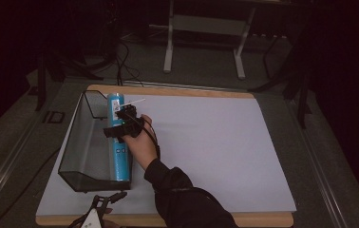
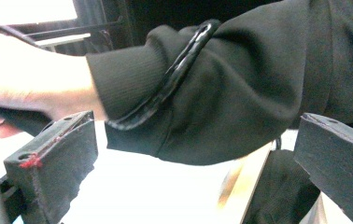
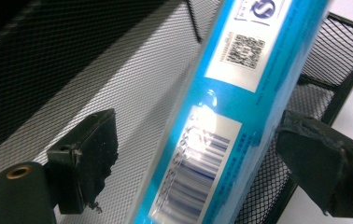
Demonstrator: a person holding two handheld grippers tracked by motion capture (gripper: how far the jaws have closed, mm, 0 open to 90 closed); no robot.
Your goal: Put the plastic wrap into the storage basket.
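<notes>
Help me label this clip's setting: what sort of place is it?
Probably a lab or studio recording bench: a wooden board under a white sheet, hand-held grippers with trailing cables, grey metal stand legs behind on dark carpet, and one black wire-mesh tray.

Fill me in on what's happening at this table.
A person is working with a handheld gripper in each hand. The right gripper is over a blue tube that lies along the right side of a black mesh tray. Its jaws stand open on either side of the tube, not pressing it. The left gripper waits open at the near table edge, holding nothing.
</notes>
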